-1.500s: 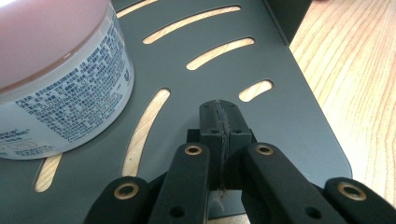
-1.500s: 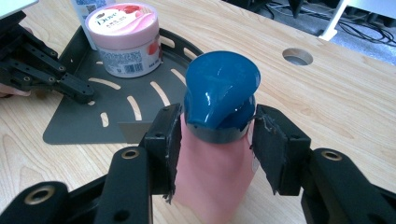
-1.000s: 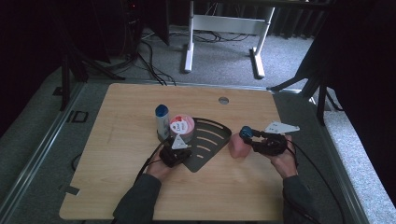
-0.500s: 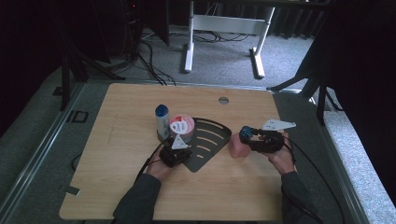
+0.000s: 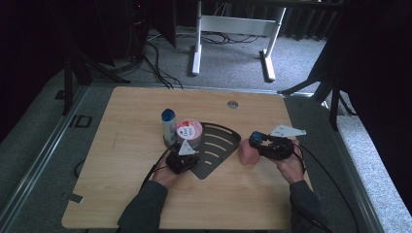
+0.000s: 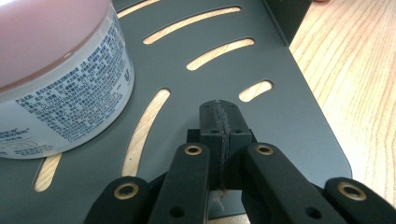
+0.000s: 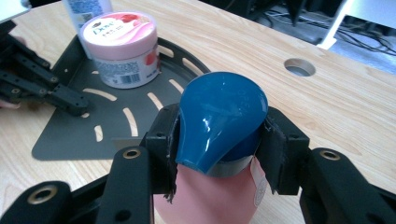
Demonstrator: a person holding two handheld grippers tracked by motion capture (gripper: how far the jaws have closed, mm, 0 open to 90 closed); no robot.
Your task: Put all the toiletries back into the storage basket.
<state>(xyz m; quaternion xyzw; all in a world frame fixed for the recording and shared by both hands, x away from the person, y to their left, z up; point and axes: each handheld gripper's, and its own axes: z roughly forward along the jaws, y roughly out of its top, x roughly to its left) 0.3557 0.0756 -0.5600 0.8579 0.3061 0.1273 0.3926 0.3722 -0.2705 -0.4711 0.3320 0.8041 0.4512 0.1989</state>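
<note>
High view: we see the pink bottle with a blue cap upright on the wooden surface, just right of the dark slotted metal corner tray.

Left gripper view: left claw clenched, pinning the tray.

Right gripper view: right claw, having just closed in, grasps the bottle at its cap. Loading step, we judge; next, lift it onto the tray beside the pink-lidded cream jar.

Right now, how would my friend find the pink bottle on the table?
Start at the dark fan-shaped tray in the middle of the wooden table. Just off its right edge stands the pink bottle, with the right claw gripping its neck. It alone has a glossy blue cap; the pink jar sits on the tray.
</note>
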